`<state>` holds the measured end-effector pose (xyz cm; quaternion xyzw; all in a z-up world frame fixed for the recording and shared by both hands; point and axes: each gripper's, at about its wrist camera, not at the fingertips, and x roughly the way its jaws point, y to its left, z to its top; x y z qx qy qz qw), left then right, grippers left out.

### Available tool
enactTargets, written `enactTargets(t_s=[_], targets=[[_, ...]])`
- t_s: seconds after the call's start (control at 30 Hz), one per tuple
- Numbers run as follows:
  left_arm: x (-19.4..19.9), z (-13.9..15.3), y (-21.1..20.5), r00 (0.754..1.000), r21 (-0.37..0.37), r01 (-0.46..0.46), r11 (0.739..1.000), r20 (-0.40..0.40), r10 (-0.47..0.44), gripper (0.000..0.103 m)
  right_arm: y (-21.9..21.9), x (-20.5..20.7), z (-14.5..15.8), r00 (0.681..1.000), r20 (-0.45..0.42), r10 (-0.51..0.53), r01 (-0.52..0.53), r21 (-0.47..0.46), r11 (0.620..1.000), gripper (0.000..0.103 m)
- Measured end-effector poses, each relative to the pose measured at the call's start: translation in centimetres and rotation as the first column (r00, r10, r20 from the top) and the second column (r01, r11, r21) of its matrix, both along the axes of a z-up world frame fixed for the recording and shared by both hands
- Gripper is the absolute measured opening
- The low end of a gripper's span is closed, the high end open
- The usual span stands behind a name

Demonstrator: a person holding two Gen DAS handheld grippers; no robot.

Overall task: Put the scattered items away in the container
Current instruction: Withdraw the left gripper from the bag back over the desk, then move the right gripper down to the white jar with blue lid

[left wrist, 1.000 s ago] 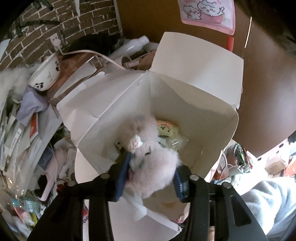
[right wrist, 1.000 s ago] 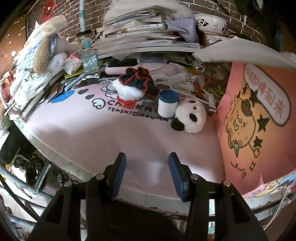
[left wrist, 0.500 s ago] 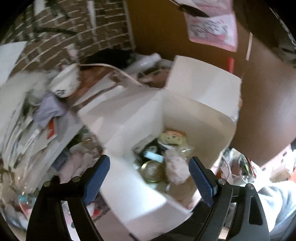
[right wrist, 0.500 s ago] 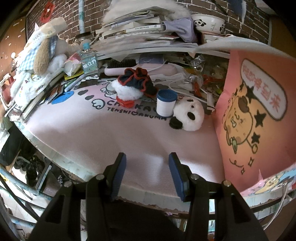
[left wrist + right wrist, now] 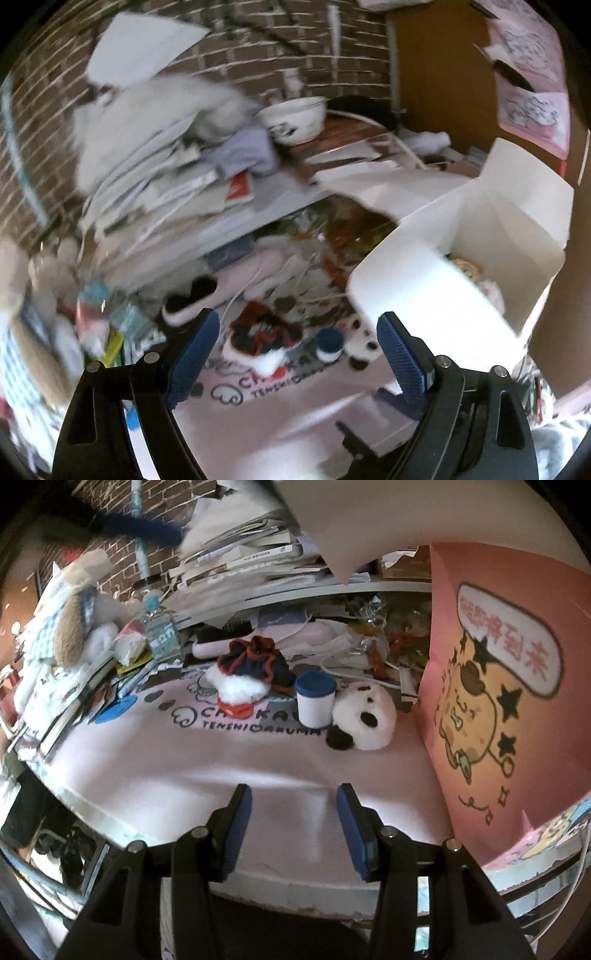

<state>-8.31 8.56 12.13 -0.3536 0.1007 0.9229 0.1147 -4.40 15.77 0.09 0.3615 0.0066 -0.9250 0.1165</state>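
Three loose things lie in a row on the pink printed mat point(image 5: 155, 771) covering the counter: a navy and red cloth bundle with white fluff point(image 5: 251, 672), a white cylindrical tub with a blue lid point(image 5: 314, 698) and a white and black panda plush point(image 5: 364, 716), the tub touching the plush. The open white cardboard box point(image 5: 476, 236) stands just right of them, small items inside. The left tongs point(image 5: 297, 354) hang spread and empty above the mat; the right tongs point(image 5: 294, 825) sit spread and empty over its near edge. Stacked papers point(image 5: 255, 557) crowd behind.
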Motion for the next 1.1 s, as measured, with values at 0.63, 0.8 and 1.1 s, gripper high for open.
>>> enactTargets(t_s=[0.63,0.8,1.1], targets=[[-2.0,-2.5,-7.4,0.996,0.195,-0.094,0.976,0.016,0.093,0.085,-1.6,-5.0,-0.4,0.994,-0.017,-0.112,0.112,-0.022,0.993,0.042],[-3.1,-2.5,-8.2,0.99,0.195,-0.141,0.971,0.01,0.142,0.085,-1.0,-6.1,-0.2,0.99,-0.004,-0.143,0.142,-0.049,0.989,0.03],[-3.3,-3.5,-7.9,0.989,0.134,-0.146,0.98,0.043,0.141,0.085,-0.6,-6.7,-0.1,0.988,-0.007,-0.152,0.152,-0.047,0.987,0.017]])
